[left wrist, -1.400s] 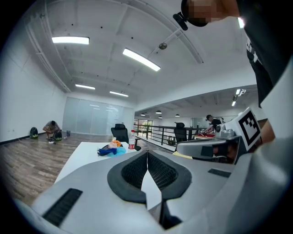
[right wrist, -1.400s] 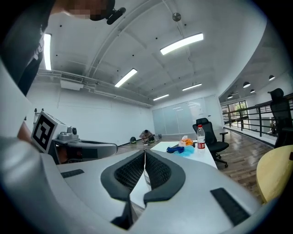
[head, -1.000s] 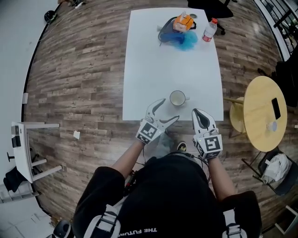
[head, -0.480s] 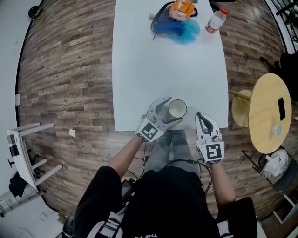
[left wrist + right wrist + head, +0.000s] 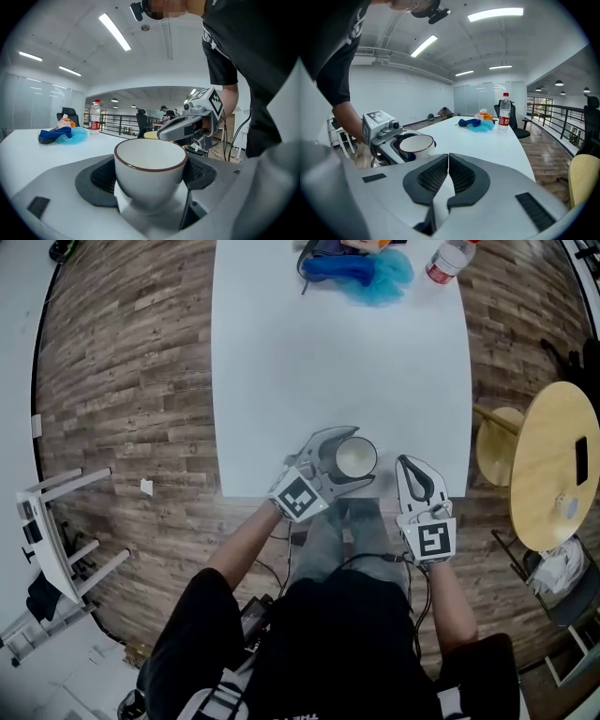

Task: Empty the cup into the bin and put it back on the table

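A white cup [image 5: 355,457] with a dark red rim stands at the near edge of the white table [image 5: 309,352]. My left gripper [image 5: 361,456] reaches in from the left, and its two curved jaws hug the cup's sides. In the left gripper view the cup [image 5: 150,171] fills the gap between the dark pads, which press on it; the part of its inside that shows is plain white. My right gripper [image 5: 406,465] hangs just right of the cup at the table's edge, shut and empty, pads together [image 5: 448,161]. From there the cup [image 5: 416,143] shows at the left.
At the table's far end lie a blue cloth [image 5: 370,268], an orange thing and a water bottle [image 5: 450,259]. A round wooden table [image 5: 558,465] and a stool [image 5: 497,446] stand to the right. A white frame [image 5: 56,540] lies on the wood floor at the left.
My left gripper moved right from beside the cup, took the cup between its jaws and closed on it. The right gripper stayed shut beside it.
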